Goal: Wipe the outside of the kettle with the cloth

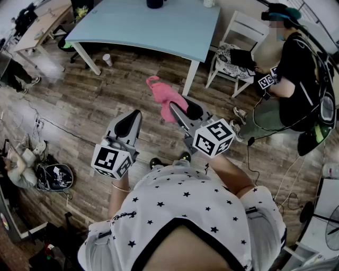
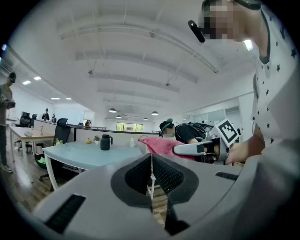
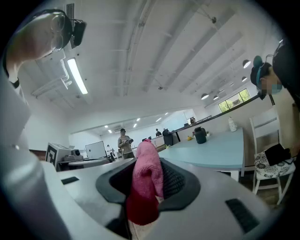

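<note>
My right gripper is shut on a pink cloth, which sticks out past its jaws over the wooden floor; the same cloth fills the gap between the jaws in the right gripper view. My left gripper is shut with nothing in it, its jaws pressed together. A dark kettle stands far off on the light blue table; the kettle also shows small in the right gripper view, and its base sits at the top edge of the head view. Both grippers are well away from it.
The light blue table stands ahead with a white chair at its right corner. A seated person in black holds other grippers at the right. A paper cup and cables lie on the wooden floor; bags sit at the left.
</note>
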Demonstrator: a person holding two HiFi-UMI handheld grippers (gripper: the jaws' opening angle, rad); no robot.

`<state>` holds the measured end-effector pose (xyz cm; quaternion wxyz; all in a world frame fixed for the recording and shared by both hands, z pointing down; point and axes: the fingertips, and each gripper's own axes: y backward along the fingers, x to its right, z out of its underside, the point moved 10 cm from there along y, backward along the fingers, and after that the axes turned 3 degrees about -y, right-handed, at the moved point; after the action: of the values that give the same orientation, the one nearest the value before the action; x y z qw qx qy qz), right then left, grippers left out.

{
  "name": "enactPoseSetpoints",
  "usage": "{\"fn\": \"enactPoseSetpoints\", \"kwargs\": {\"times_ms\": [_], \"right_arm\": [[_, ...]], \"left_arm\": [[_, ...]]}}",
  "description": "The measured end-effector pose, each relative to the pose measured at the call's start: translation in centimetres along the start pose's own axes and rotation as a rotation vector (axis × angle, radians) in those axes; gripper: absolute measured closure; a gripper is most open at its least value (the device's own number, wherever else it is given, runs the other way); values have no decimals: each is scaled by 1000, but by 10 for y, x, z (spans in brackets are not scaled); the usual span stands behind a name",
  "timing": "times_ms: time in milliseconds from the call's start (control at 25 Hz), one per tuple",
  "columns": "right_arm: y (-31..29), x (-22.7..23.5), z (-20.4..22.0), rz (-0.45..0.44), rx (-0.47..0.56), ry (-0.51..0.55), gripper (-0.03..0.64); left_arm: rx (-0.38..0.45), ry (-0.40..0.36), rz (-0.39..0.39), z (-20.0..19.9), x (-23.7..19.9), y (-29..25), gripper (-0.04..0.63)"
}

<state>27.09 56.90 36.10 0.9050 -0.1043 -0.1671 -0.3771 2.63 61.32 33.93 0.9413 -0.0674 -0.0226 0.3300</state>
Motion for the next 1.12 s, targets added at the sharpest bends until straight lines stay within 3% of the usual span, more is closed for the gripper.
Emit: {"fn": "enactPoseSetpoints", "kwargs": {"times_ms": [1120], "right_arm": [[23, 64, -16, -1, 37, -9, 483]], "left_arm": [[-23, -15, 12, -4, 29, -65, 561]]}}
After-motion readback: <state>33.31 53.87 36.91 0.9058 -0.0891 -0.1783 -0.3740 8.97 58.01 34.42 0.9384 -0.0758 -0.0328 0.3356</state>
